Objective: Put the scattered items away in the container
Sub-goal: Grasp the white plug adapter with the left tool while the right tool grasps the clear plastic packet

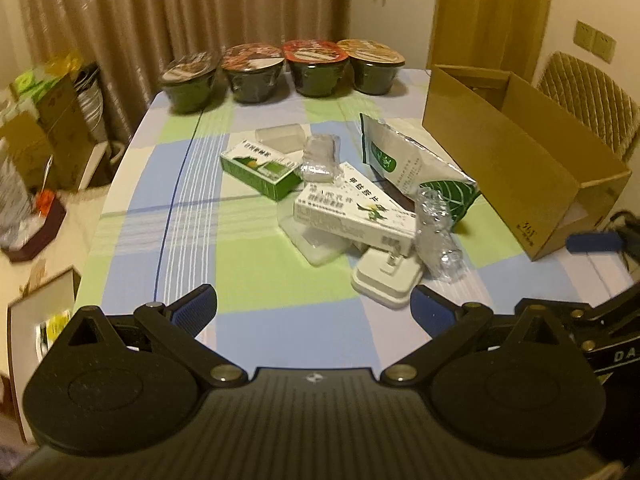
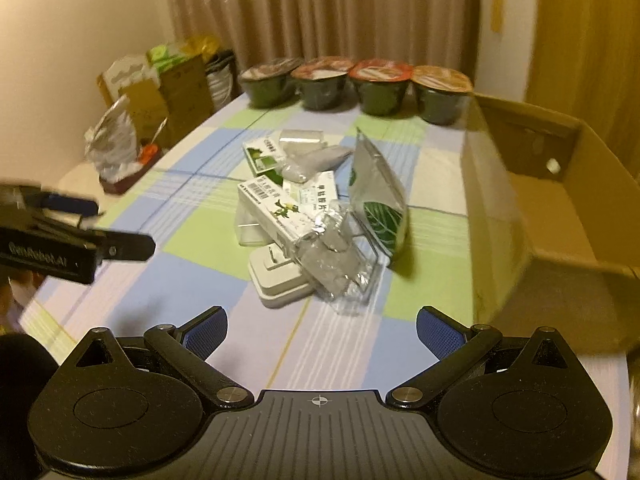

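Note:
A loose pile lies mid-table on the checked cloth (image 1: 192, 208). It holds a green box (image 1: 260, 170), a white medicine box (image 1: 356, 212), a white and green pouch (image 1: 412, 164), crumpled clear plastic (image 1: 438, 232), a white plastic case (image 1: 386, 276) and a clear tray (image 1: 280, 138). Right of the pile stands the open cardboard box (image 1: 500, 160). My left gripper (image 1: 314, 308) is open and empty, short of the pile. My right gripper (image 2: 322, 334) is open and empty too. Just ahead of it are the white case (image 2: 276, 276) and clear plastic (image 2: 336, 256), with the cardboard box (image 2: 540, 216) to its right.
Several sealed noodle bowls (image 1: 256, 72) line the table's far edge before a curtain. A padded chair (image 1: 592, 96) stands behind the cardboard box. Cartons and bags (image 1: 48, 120) crowd the floor left of the table. A blue finger (image 1: 592, 242) of the other gripper shows at the right.

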`<state>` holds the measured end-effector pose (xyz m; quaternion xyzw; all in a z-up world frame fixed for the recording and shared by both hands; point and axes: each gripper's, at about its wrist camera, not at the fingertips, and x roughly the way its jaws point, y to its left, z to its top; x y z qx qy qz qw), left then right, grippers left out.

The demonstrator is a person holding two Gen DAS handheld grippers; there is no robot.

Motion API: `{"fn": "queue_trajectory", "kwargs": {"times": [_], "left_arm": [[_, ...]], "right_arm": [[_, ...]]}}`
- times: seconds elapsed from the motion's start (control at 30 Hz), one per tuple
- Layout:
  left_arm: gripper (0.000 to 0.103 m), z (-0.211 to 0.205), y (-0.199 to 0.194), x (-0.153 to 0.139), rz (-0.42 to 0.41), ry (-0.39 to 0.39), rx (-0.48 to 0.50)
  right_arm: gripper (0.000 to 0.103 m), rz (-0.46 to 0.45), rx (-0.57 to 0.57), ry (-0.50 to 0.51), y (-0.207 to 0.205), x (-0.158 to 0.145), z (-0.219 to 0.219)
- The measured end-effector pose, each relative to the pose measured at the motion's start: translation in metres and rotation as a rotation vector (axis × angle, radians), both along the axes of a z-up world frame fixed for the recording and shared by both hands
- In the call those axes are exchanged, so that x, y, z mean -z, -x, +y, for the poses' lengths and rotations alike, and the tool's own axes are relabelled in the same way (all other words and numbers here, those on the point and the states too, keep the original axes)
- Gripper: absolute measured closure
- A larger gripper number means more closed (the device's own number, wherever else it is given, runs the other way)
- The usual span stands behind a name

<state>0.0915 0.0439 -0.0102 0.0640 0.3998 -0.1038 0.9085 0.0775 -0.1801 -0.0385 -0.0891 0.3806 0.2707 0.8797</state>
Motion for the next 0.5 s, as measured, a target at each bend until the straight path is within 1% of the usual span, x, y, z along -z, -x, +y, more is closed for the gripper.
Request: {"fn": "queue_trajectory", "kwargs": {"times": [0.13, 0.23, 0.33, 0.4, 0.43, 0.47, 0.5], "left_arm": [[0.002, -0.003, -0.02, 0.01, -0.005, -0.068, 0.07], [0.002, -0.003, -0.031, 0.019, 0.002, -0.066, 0.099], [0.002, -0.005, -0.039, 0.026, 0.006, -0.053, 0.125], [0.002, -0.009, -0.044, 0.03, 0.001, -0.054, 0.152], [0.002, -0.011, -0.046, 0.031, -0.002, -0.057, 0.167], [0.002, -0.013, -0.049, 0.033, -0.006, -0.062, 0.183], [0.002, -0.015, -0.05, 0.035, -0.01, -0.069, 0.199]], "right_arm": [[0.0, -0.025, -0.107, 0.07, -0.026, 0.012, 0.011], [0.0, -0.046, -0.206, 0.12, -0.045, 0.022, 0.015], [0.0, -0.092, -0.328, 0.202, -0.06, 0.034, 0.023], [0.0, -0.132, -0.407, 0.269, -0.067, 0.041, 0.029], [0.0, -0.141, -0.437, 0.286, -0.071, 0.044, 0.031], [0.004, -0.143, -0.463, 0.29, -0.075, 0.046, 0.033], [0.013, -0.137, -0.488, 0.293, -0.079, 0.048, 0.034]]}}
